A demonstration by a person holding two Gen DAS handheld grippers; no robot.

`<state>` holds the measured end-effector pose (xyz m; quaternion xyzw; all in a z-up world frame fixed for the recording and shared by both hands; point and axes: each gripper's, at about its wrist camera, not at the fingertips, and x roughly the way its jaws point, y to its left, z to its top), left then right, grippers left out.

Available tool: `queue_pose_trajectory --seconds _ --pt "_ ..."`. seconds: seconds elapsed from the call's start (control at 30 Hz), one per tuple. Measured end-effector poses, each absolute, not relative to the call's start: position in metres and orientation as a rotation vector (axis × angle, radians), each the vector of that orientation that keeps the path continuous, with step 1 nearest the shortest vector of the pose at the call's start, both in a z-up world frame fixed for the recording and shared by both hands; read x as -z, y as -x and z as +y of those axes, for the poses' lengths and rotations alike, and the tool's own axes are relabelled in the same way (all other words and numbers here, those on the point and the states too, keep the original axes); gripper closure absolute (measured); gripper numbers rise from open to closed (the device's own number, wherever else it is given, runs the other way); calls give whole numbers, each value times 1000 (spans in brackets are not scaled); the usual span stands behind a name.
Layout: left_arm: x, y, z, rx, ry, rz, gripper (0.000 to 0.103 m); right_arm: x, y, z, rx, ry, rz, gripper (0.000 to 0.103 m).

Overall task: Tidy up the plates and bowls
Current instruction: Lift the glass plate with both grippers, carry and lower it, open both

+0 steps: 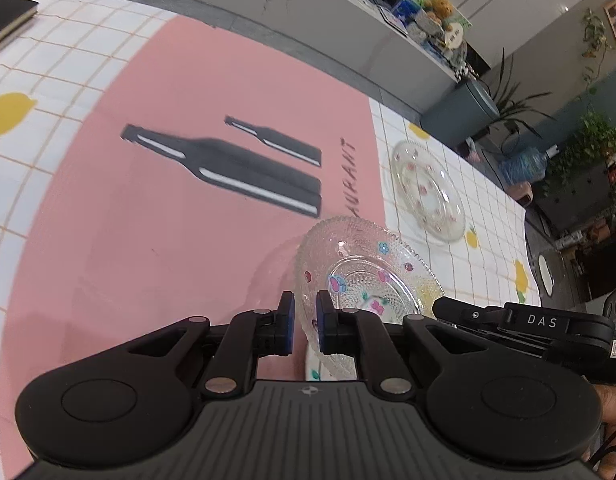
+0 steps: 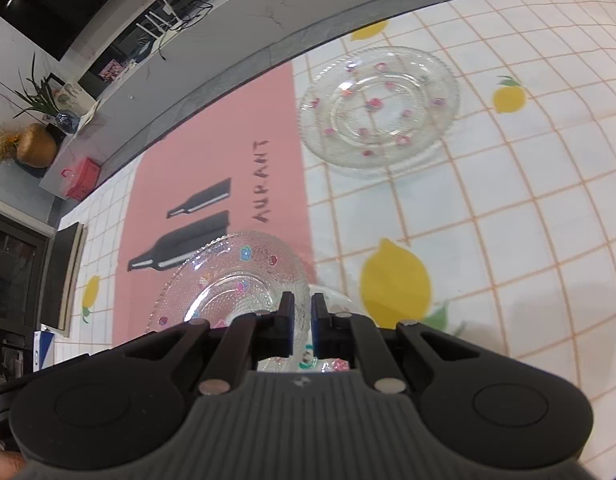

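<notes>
A clear beaded glass dish (image 1: 367, 272) with painted flowers hangs tilted above the pink placemat (image 1: 148, 220). My left gripper (image 1: 305, 320) is shut on the dish's near rim, blue pads on either side of the glass. In the right wrist view the same dish (image 2: 228, 280) shows, and my right gripper (image 2: 302, 320) is shut on its right rim. The right gripper (image 1: 441, 306) also shows at the dish's right side in the left wrist view. A second glass plate (image 1: 427, 188) (image 2: 379, 108) with pink flowers lies flat on the checked tablecloth beyond the placemat (image 2: 212, 160).
The tablecloth (image 2: 507, 220) has a lemon print. A black notebook (image 1: 8, 20) (image 2: 64, 276) lies at the table's left side. The grey table edge (image 2: 228, 80) runs along the far side, with a counter, plants and clutter behind. A hand (image 1: 607, 400) holds the right gripper.
</notes>
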<state>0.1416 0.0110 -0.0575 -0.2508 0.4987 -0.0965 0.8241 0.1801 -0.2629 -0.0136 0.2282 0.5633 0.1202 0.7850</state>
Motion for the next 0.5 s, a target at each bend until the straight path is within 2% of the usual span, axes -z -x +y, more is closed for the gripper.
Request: queue_pose_trajectory --seconds 0.5 --pt "64 -126 -11 281 470 1119 91 23 -154 -285 -229 -470 1252 96"
